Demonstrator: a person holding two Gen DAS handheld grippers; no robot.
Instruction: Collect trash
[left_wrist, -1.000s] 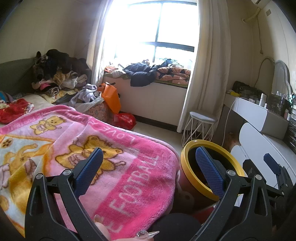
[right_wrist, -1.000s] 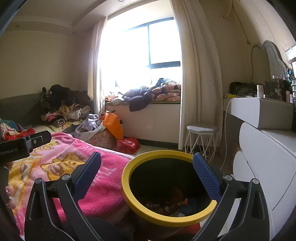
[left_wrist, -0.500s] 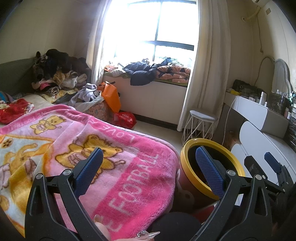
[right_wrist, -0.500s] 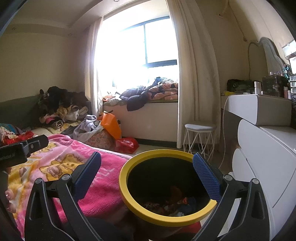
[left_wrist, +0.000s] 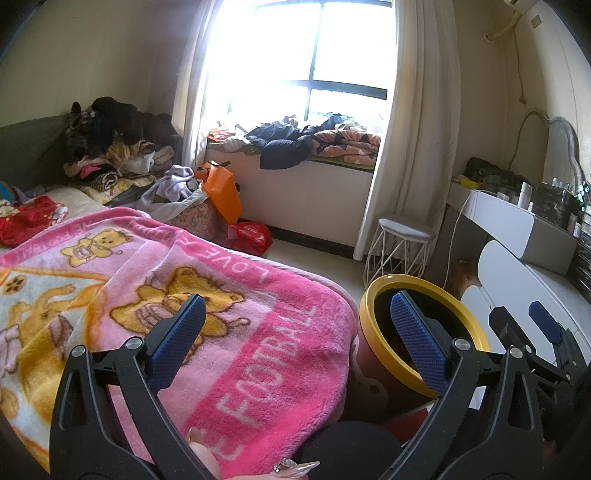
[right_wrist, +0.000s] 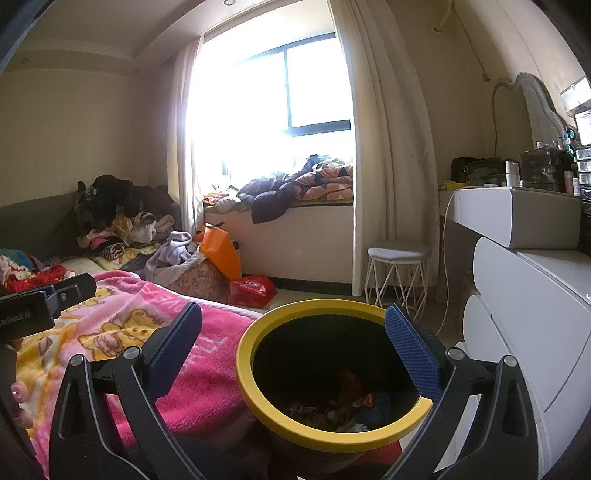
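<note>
left gripper (left_wrist: 295, 332): spread wide, nothing between the fingers, hanging over the pink blanket (left_wrist: 229, 332) on the bed
right gripper (right_wrist: 295, 347): also wide open and empty, sitting right above the bin (right_wrist: 255, 373)
bin: yellow rim, dark inside, just beside the bed corner
trash (right_wrist: 343, 406): a mixed pile at the bottom of the bin
stool (right_wrist: 399, 254): white, over by the curtain
</note>
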